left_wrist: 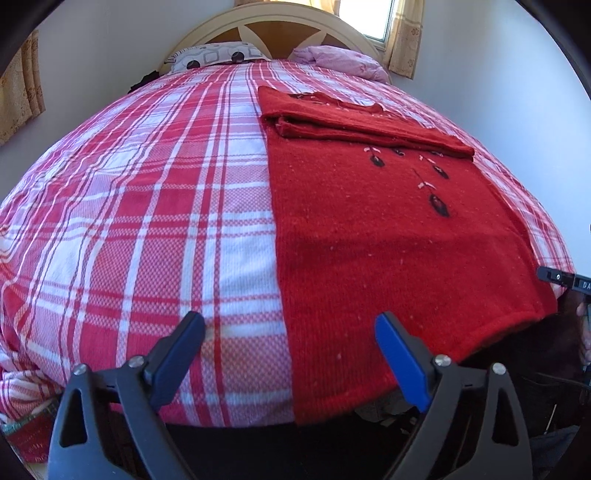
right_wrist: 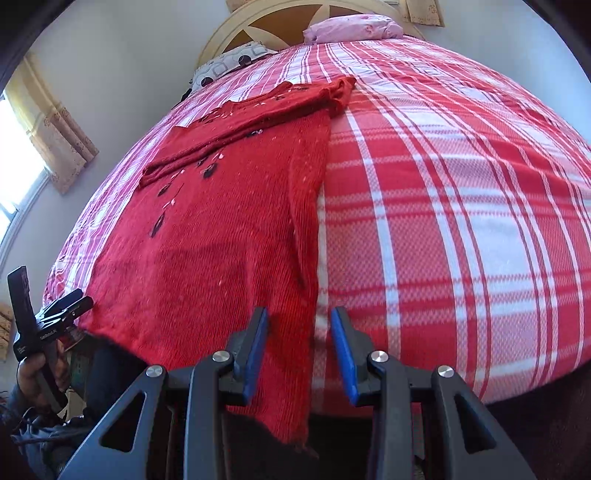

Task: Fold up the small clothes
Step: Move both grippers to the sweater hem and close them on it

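Plaid bedspread [left_wrist: 129, 229] covered the bed; headboard [left_wrist: 280, 22], pillows and curtained window beyond both sets of fingers. Red sweater [left_wrist: 388, 240] lay lengthwise, hem nearest, neckline toward headboard, sleeves folded across. Left gripper [left_wrist: 290, 332] gaped wide over its left edge, holding nothing; right gripper [right_wrist: 299, 328] stood partly open astride the right edge, not clamping.

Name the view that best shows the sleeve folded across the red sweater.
The left wrist view: the folded sleeve lies unobstructed across the red sweater. The right wrist view shows it farther off, foreshortened.

Bright daylight from the window [left_wrist: 373, 18] (blown out), fisheye-bent edges, sharp
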Motion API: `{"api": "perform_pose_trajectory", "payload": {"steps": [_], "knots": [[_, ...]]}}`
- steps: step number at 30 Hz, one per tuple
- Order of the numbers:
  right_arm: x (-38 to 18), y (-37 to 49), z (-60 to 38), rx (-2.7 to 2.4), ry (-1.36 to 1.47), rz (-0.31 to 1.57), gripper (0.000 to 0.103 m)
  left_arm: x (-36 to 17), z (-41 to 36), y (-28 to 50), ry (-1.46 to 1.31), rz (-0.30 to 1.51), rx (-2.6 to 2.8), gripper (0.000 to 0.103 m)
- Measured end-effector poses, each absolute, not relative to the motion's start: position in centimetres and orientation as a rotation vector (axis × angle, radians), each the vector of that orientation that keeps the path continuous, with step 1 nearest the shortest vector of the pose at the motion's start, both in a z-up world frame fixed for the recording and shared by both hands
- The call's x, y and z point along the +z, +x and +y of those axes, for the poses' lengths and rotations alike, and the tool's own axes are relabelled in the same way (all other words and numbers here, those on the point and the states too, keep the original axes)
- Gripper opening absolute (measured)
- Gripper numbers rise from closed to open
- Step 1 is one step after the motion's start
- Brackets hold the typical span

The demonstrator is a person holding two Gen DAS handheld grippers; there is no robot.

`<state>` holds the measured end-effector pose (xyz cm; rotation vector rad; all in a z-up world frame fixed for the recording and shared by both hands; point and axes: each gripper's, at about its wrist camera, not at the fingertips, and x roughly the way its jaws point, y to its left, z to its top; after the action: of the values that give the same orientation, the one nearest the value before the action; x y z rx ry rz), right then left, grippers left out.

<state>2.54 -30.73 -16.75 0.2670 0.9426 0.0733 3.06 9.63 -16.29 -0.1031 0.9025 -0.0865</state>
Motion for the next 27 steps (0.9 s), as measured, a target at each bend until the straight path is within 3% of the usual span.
{"api": "perform_pose_trajectory", "payload": {"steps": [6, 14, 19, 27], "knots": [[-17.0, 1.4, -30.5, 0.088, 0.265, 0.949, 0.037, -16.2, 9.0, 1.6, -0.112, 0.904, -0.097, 0.080], [-17.3, 0.5, -29.8, 0.130, 0.258, 0.971, 0.037, -16.2, 8.3, 0.9, -0.112, 0.911, -0.129, 0.073], [-17.7, -0.2, -29.9, 0.150, 0.280, 0.984, 0.037, -16.0, 8.6, 0.6, -0.154, 0.922, -0.161, 0.054], [-18.4, -1.0, -30.1, 0.178, 0.309, 1.003, 0.037, -16.4, 8.2, 0.2, -0.158, 0.965, -0.182, 0.050]]}}
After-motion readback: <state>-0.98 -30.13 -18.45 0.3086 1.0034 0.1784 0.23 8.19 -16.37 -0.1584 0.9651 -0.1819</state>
